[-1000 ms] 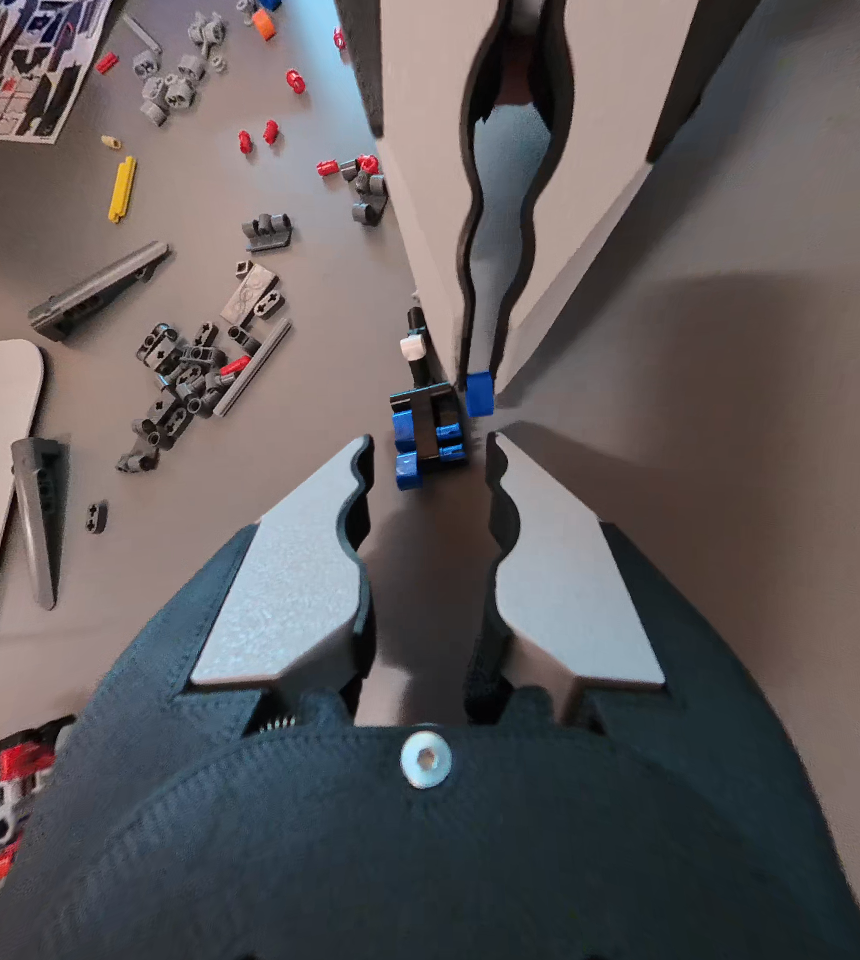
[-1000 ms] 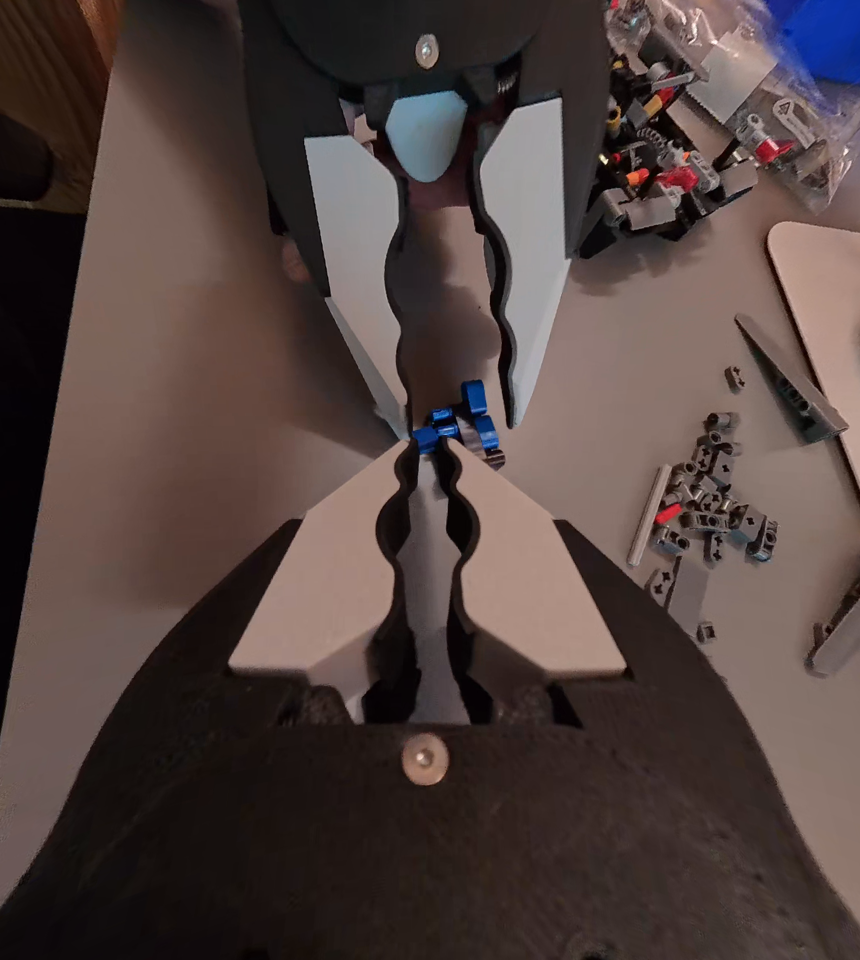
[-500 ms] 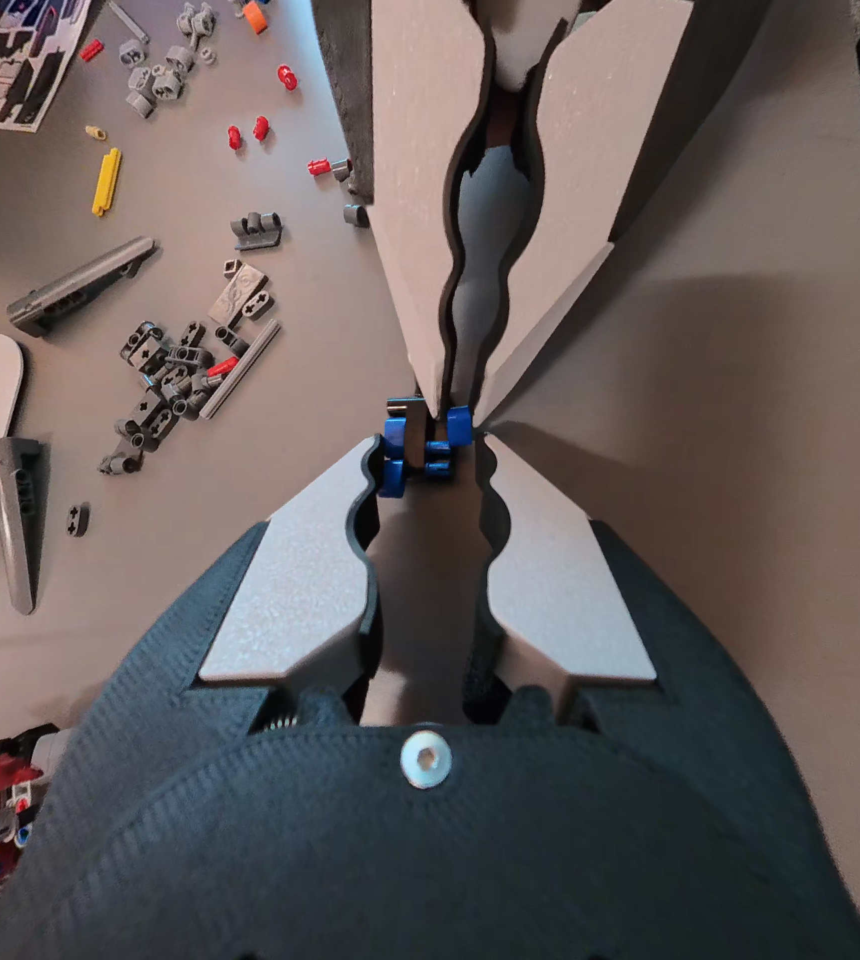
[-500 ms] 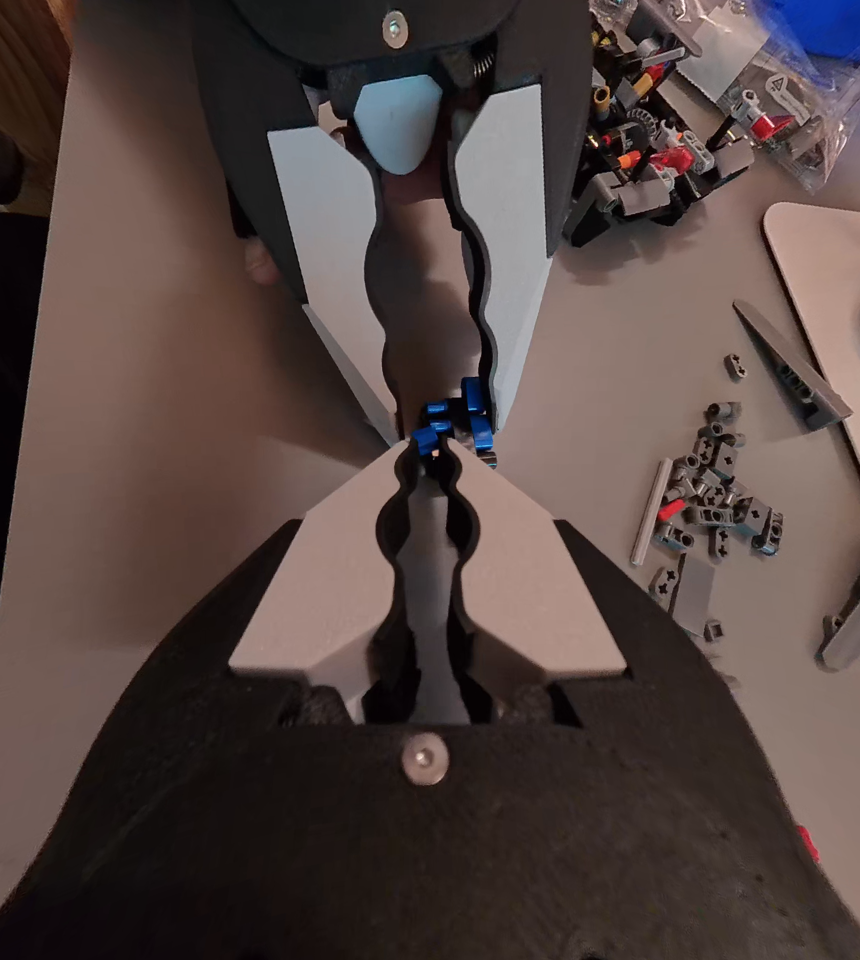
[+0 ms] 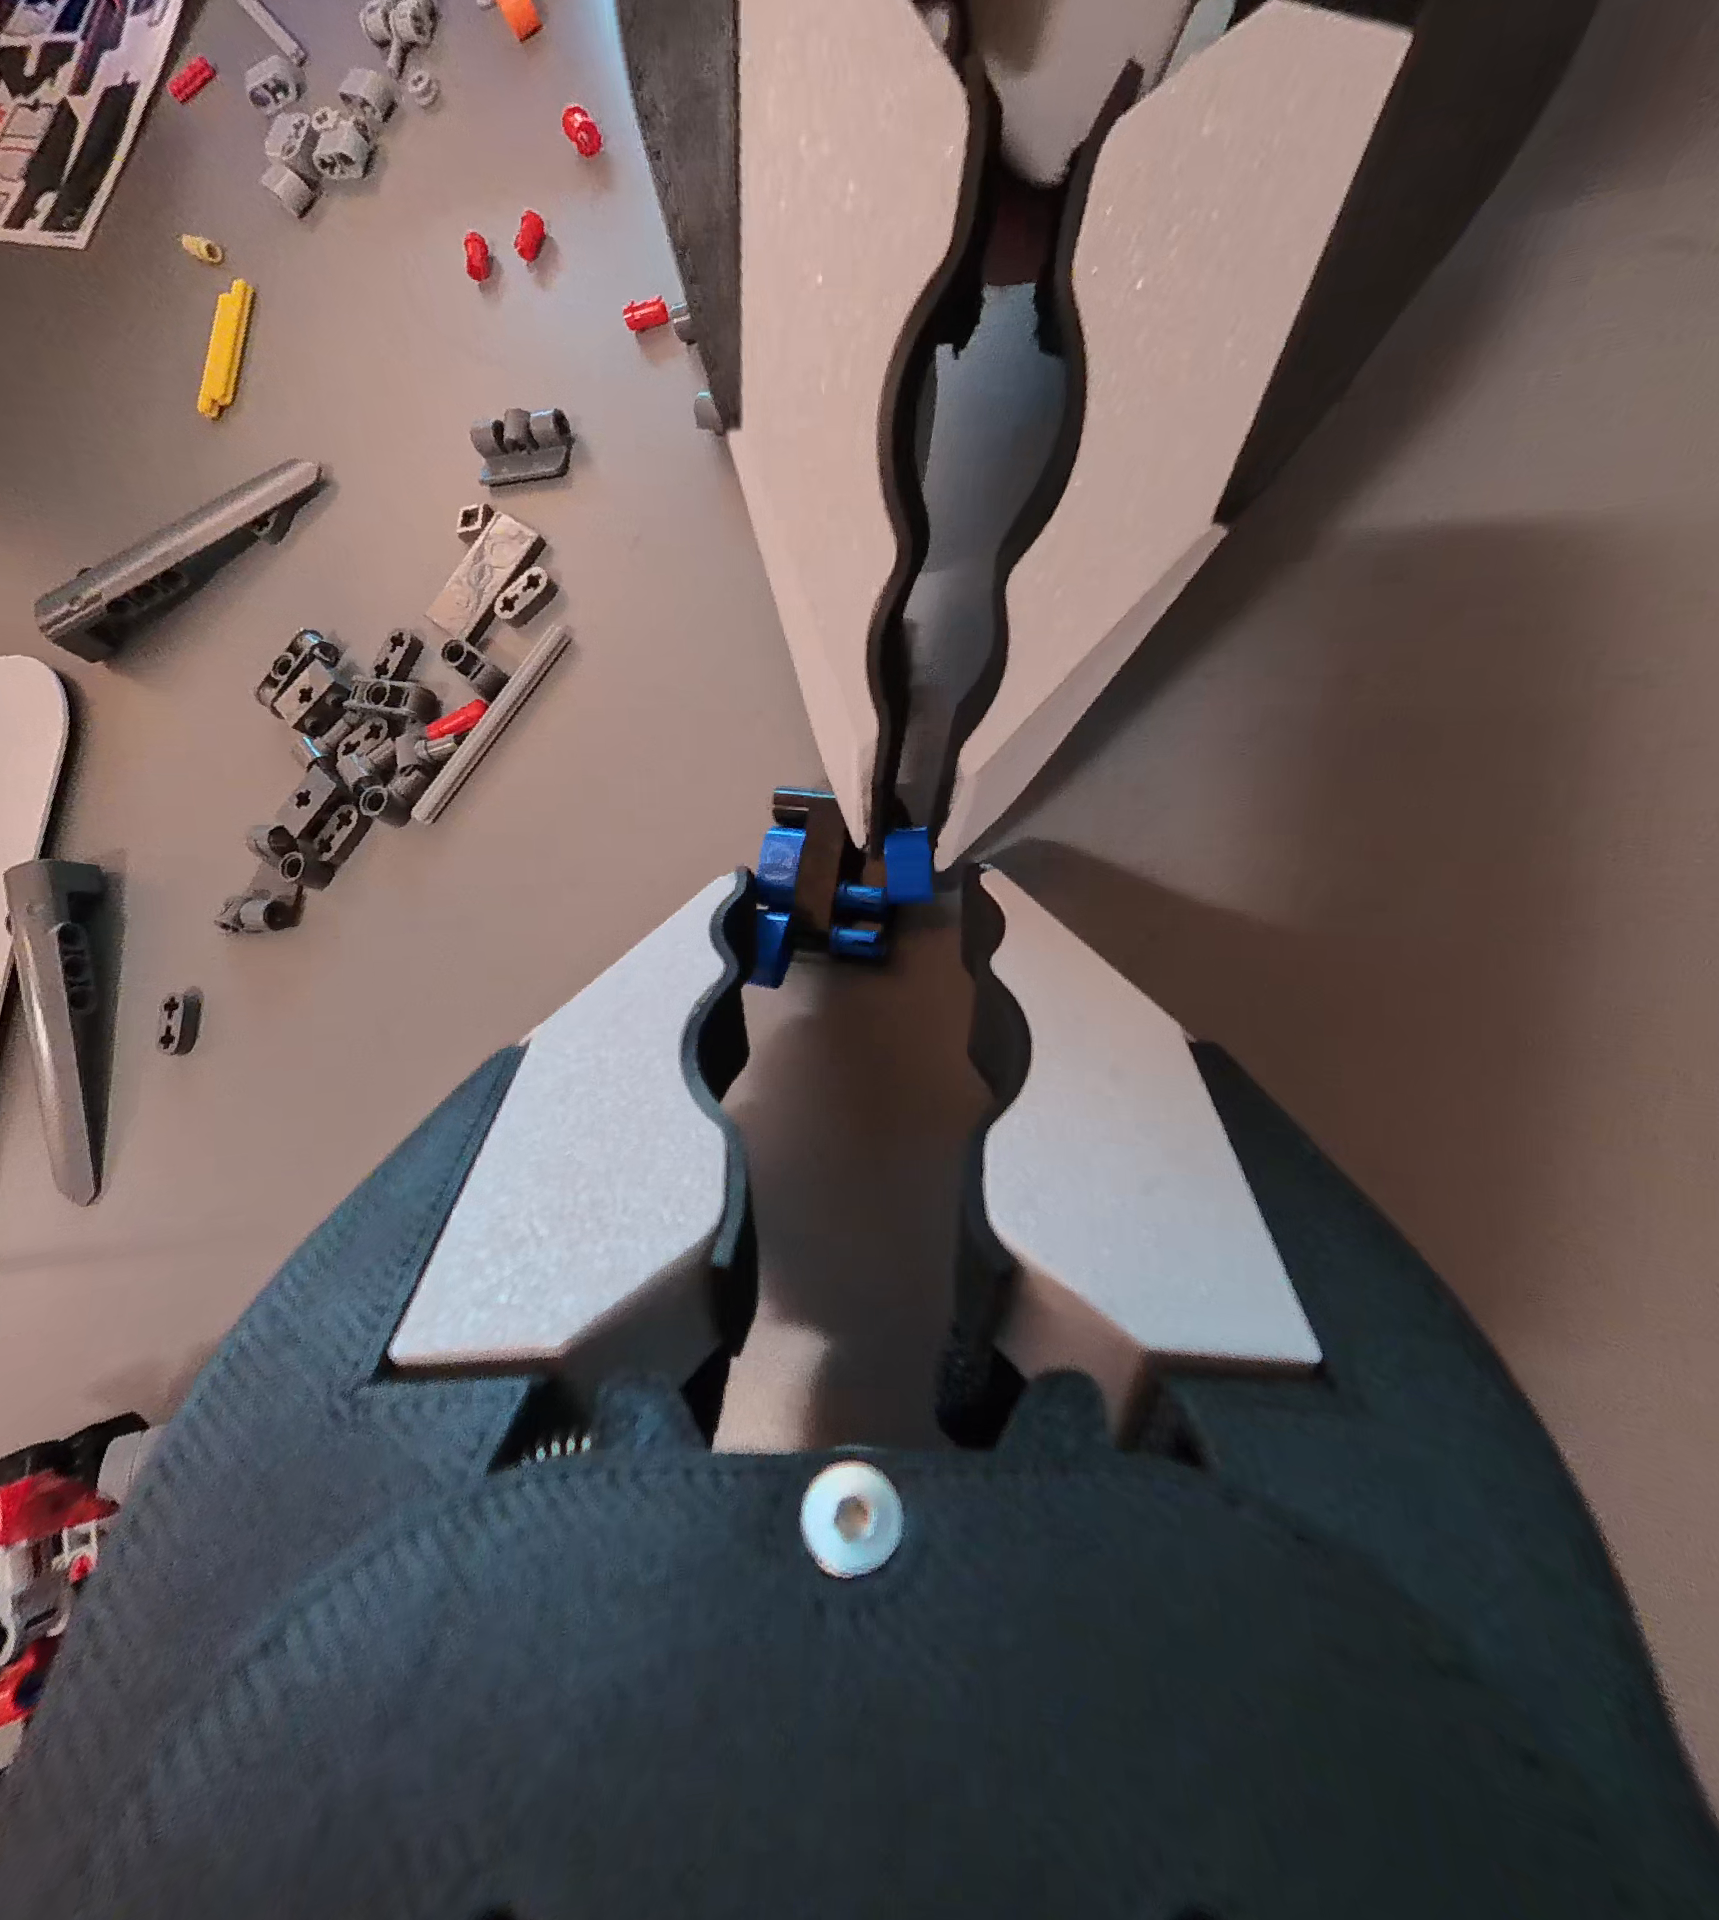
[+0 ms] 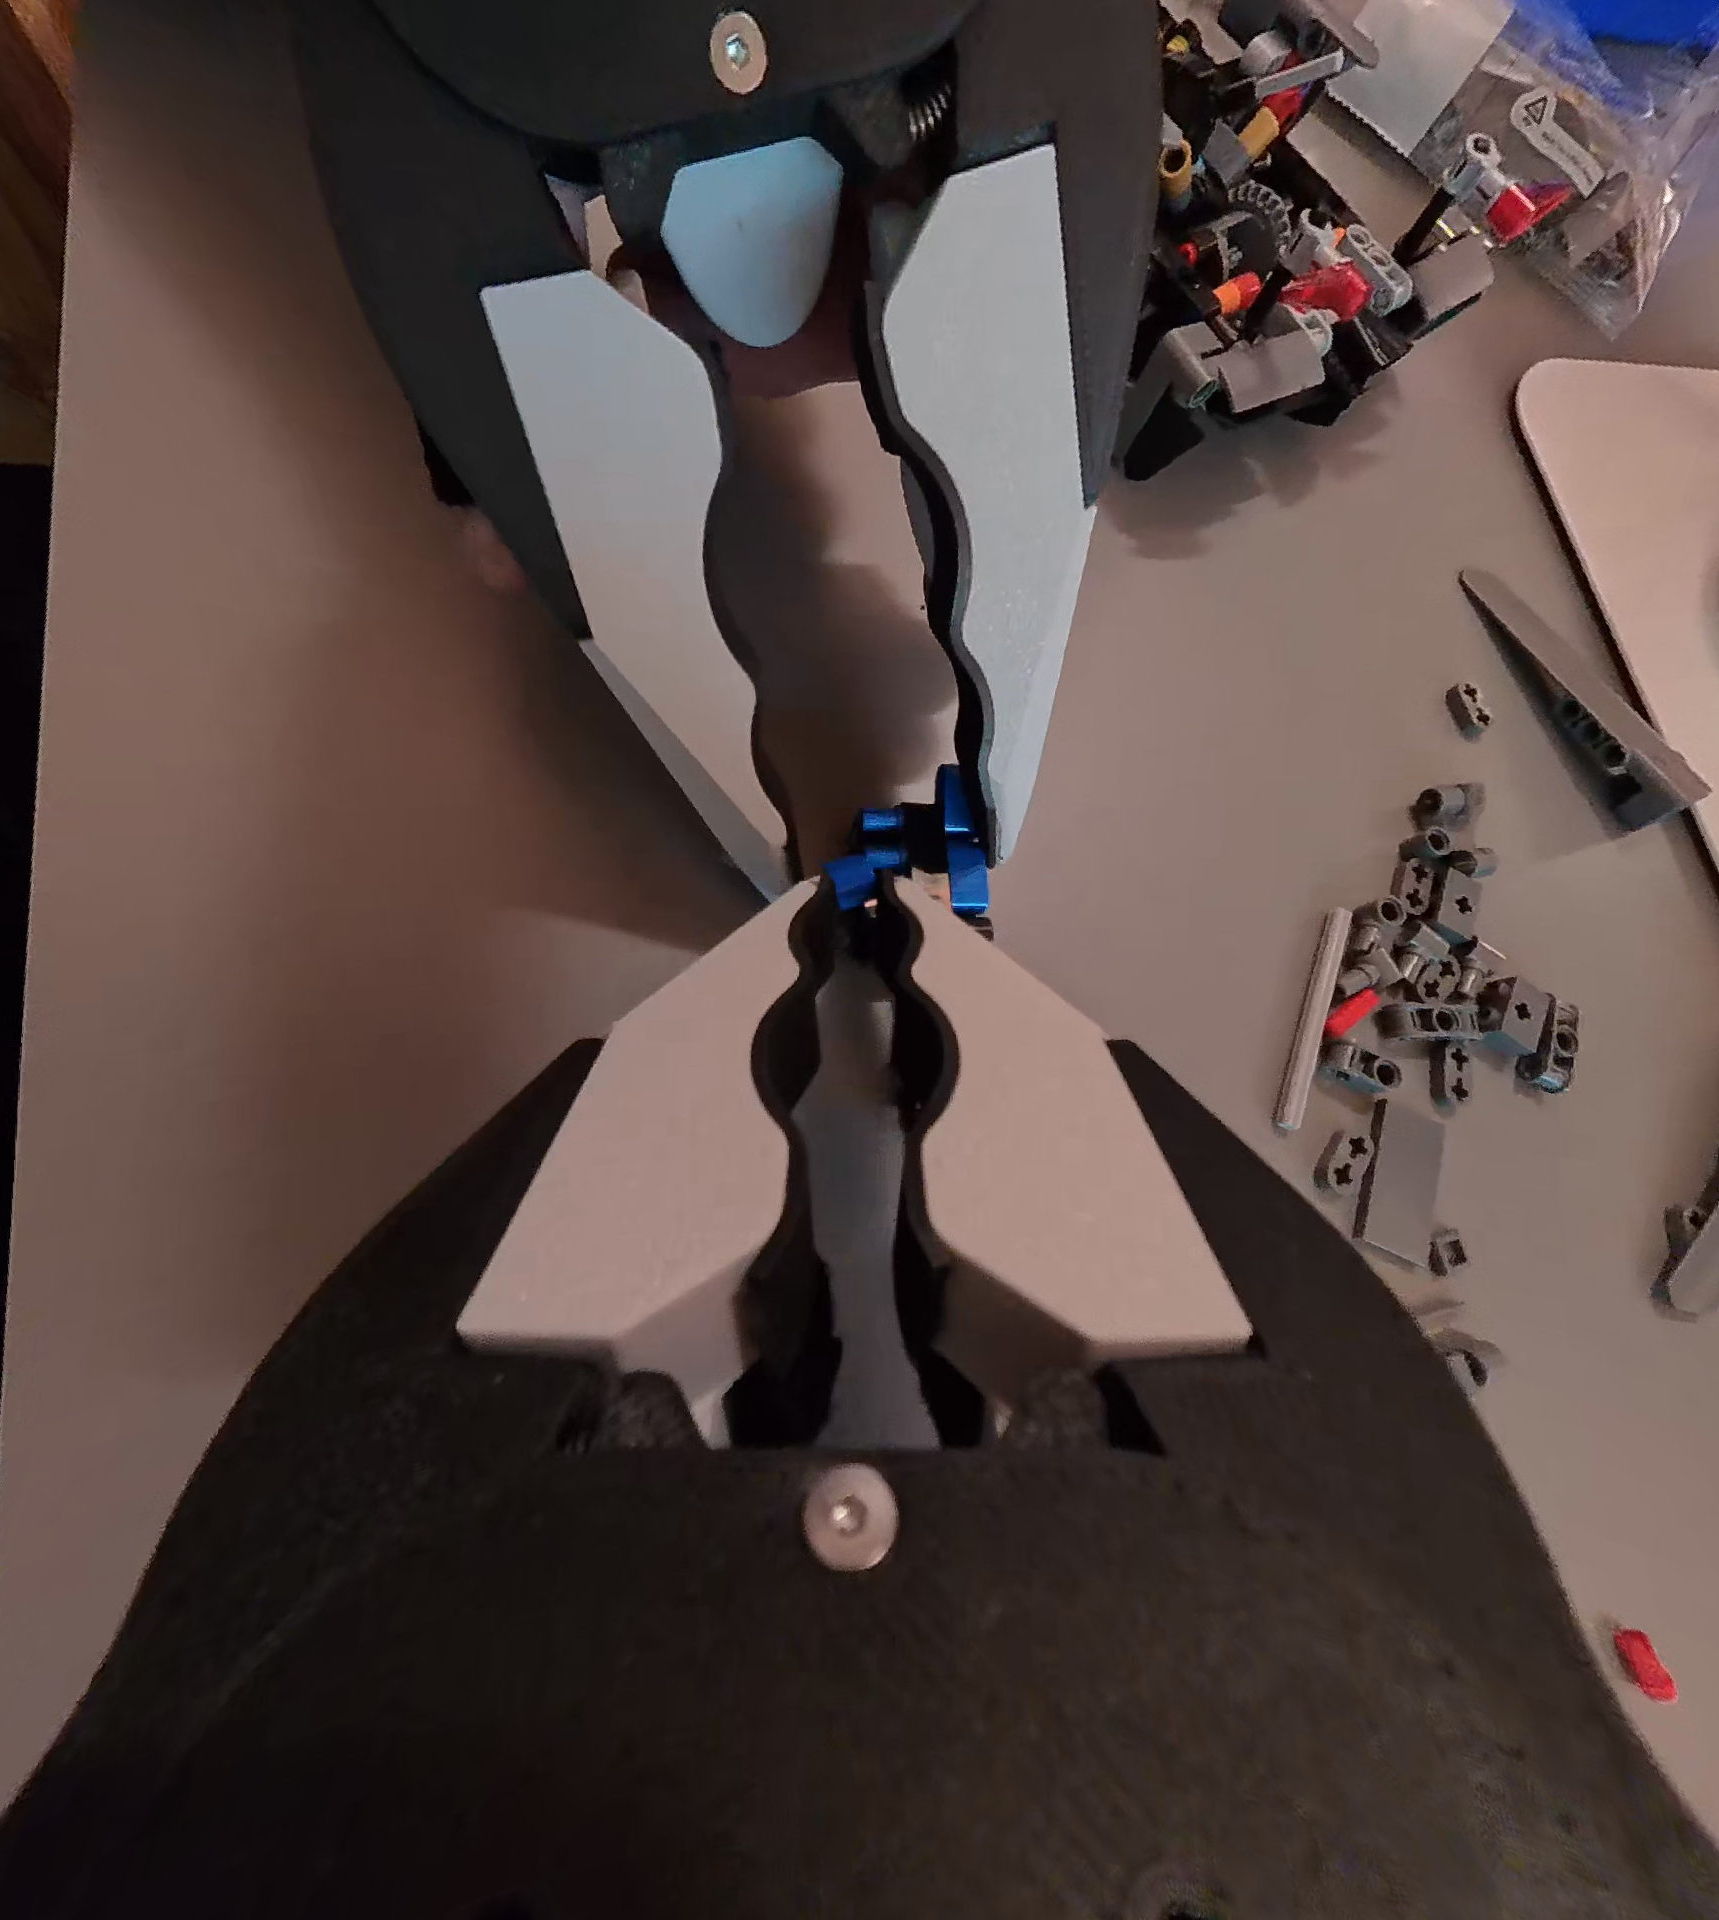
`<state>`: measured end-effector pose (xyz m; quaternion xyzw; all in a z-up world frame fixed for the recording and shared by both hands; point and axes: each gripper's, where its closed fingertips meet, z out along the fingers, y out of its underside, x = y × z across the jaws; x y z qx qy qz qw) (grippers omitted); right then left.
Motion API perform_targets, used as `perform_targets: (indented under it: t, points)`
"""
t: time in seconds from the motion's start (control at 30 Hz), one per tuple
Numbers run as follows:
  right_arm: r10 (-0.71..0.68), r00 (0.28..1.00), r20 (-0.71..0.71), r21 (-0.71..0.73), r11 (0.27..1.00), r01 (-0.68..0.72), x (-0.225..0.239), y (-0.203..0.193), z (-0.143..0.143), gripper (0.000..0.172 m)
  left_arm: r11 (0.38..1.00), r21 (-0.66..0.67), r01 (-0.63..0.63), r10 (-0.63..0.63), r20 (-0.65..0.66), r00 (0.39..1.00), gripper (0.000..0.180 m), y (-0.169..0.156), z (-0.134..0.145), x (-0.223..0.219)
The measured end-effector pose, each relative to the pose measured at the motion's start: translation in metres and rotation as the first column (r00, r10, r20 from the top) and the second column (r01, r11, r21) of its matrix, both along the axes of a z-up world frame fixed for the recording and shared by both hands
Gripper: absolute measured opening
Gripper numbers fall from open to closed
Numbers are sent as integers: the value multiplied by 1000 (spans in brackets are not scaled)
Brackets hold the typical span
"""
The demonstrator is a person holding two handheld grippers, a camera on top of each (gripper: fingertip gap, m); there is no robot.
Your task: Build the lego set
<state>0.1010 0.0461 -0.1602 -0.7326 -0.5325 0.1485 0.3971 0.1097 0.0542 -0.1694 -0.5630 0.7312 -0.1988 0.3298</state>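
Fingers of our right gripper [image 6: 860,896] pinch the blue-and-black brick cluster [image 5: 827,890] over the table [image 5: 1354,935]; our left gripper [image 5: 850,904] is spread, one pad touching it. We judge it light, stiff, pin-jointed; hold the black core.

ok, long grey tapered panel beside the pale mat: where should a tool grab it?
Probably across the long grey tapered panel's thick, holed end, from above with fingers on its two long sides. It lies flat and clear of the loose pile; the pointed end likely offers too little surface.
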Motion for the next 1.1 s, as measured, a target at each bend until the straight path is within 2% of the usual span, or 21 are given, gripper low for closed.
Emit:
perform_targets:
  t: [0.3,0.57,0.8,1.1]
  points:
    - [-29,999,-26,-16,999,29,1,0,1,5,999,28,-27,27,-12,1000,34,4,0,-2]
    - [-51,998,-30,-25,998,51,-1,3,1,5,999,38,-23,24,-25,999,44,7,2,-7]
    - [-74,996,-47,-29,997,72,1,4,1,5,999,39,-29,30,-10,1000,31,7,0,-3]
    - [-90,993,-81,-54,995,86,3,5,1,5,997,70,-18,18,6,1000,29,7,1,-1]
